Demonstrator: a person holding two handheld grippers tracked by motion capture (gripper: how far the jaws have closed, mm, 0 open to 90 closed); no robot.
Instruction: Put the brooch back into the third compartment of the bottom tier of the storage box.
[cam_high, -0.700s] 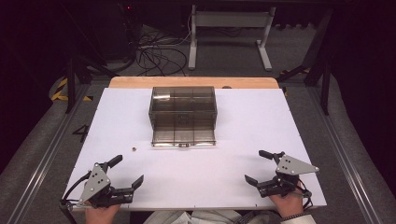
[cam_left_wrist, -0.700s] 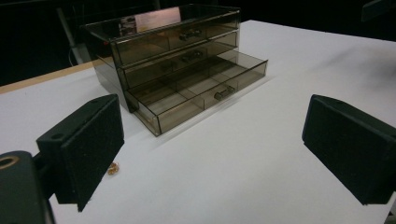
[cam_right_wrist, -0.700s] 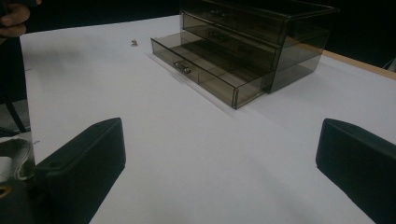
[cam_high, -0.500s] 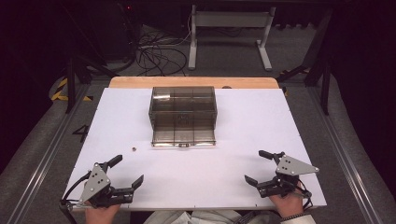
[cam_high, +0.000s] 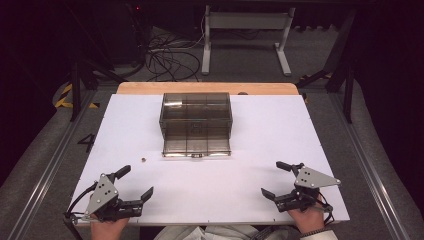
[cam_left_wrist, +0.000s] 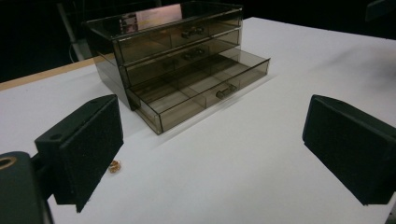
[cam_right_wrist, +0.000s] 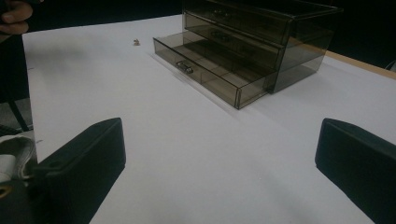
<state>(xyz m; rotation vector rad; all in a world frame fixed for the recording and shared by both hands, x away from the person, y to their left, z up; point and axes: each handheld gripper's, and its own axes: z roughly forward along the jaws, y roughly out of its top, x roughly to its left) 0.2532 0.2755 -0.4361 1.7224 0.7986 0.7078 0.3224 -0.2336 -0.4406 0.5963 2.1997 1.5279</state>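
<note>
A smoky clear drawer box (cam_high: 196, 120) stands at the middle back of the white table (cam_high: 250, 135), with its bottom drawer (cam_high: 196, 145) pulled out and nothing visible inside. A tiny gold-coloured object (cam_high: 143, 160) lies on the table left of that drawer; it also appears as the gold object (cam_left_wrist: 114, 165) beside the left jaw and as the small object (cam_right_wrist: 136, 42). My left gripper (cam_high: 134, 183) rests open near the front left edge. Near the front right edge my right gripper (cam_high: 276, 179) is open too. Both point toward the drawer box (cam_left_wrist: 177, 56) (cam_right_wrist: 252, 42) with nothing between the jaws.
A wooden strip (cam_high: 207, 88) runs along the table's far edge. Beyond it are a metal stand (cam_high: 245, 30) and cables (cam_high: 170, 57) on the dark floor. Grey rails (cam_high: 45, 165) flank the table.
</note>
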